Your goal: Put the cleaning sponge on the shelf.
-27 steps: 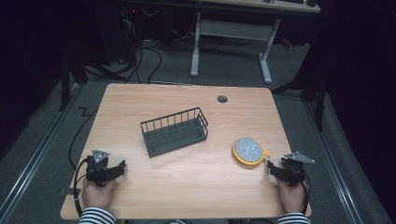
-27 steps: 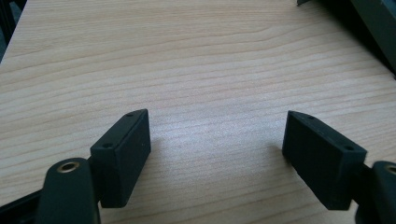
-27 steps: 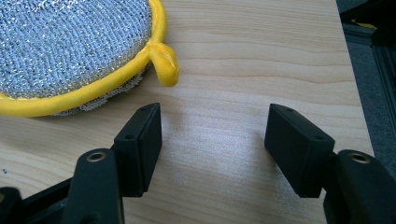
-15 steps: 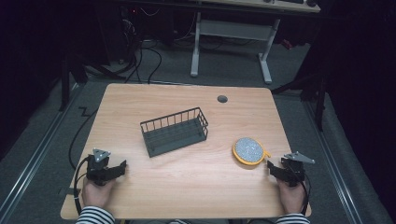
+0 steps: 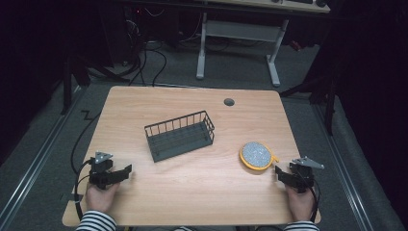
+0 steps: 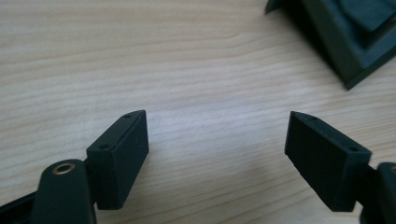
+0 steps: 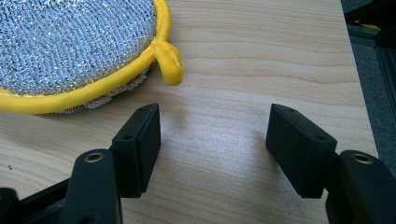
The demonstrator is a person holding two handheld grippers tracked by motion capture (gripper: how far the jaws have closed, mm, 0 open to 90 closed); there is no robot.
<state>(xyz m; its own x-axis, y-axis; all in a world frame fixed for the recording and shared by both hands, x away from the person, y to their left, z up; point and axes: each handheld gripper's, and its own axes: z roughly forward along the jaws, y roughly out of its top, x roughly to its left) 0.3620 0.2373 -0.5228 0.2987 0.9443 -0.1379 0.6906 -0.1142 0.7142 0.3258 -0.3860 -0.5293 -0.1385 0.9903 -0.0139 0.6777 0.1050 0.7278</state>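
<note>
I have both grippers low over the table (image 5: 192,192), one at each near corner. My left gripper (image 5: 126,171) sits at the near left, held in the left hand (image 5: 100,196), its jaws pointing toward the middle of the table; in the left gripper view (image 6: 217,140) they stand wide apart with only bare wood between them, gripping nothing. A dark corner of the basket (image 6: 345,32) shows at the top right of that view, well apart from the jaws. On the high view the basket (image 5: 180,136) is a dark wire one, standing upright near the table's centre, set at a slant, nothing in it that I can see. My right gripper (image 5: 279,172) is at the near right, held in the right hand (image 5: 299,204), and its jaws are likewise spread wide and hold nothing; the right gripper view (image 7: 215,140) shows plain wood between them. The scrubber (image 5: 257,155), a round silver-grey pad with a yellow rim, lies flat on the table just beyond and to the left of the right gripper, near it but not touching. In the right gripper view the scrubber (image 7: 79,51) takes the upper left, and its small yellow loop (image 7: 169,63) points down toward the left jaw, just short of it. The scrubber lies well to the right of the basket, outside it. A small round hole (image 5: 229,102) sits in the tabletop toward the far edge.
</note>
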